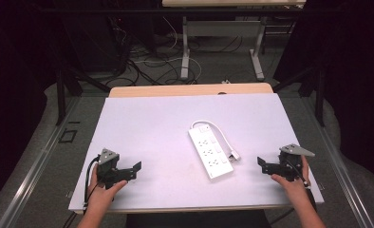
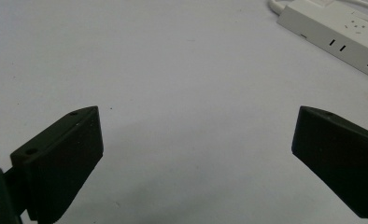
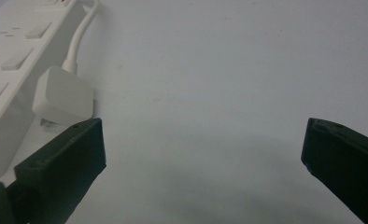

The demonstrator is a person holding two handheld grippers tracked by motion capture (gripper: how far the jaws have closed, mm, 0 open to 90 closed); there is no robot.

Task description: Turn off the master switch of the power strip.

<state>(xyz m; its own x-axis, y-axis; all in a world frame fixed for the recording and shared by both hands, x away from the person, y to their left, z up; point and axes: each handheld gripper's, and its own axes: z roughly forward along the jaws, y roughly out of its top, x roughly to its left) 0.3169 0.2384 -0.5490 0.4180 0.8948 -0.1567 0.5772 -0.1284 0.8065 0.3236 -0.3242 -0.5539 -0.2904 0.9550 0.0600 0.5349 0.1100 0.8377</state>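
one white power strip [image 1: 210, 153] lying diagonally right of the desk's [image 1: 147, 118] middle, nearer the front edge than the back. three socket groups on its face, as far as the high view allows. one white cord [image 1: 221, 134] looping from its far end down the right side to one white plug [image 1: 235, 156], just beside the strip. two hand-held grippers at the front corners: left hand-held gripper [image 1: 136, 168] jaws spread wide, nothing between; right hand-held gripper [image 1: 262, 164] likewise spread and empty, plug near one jaw.
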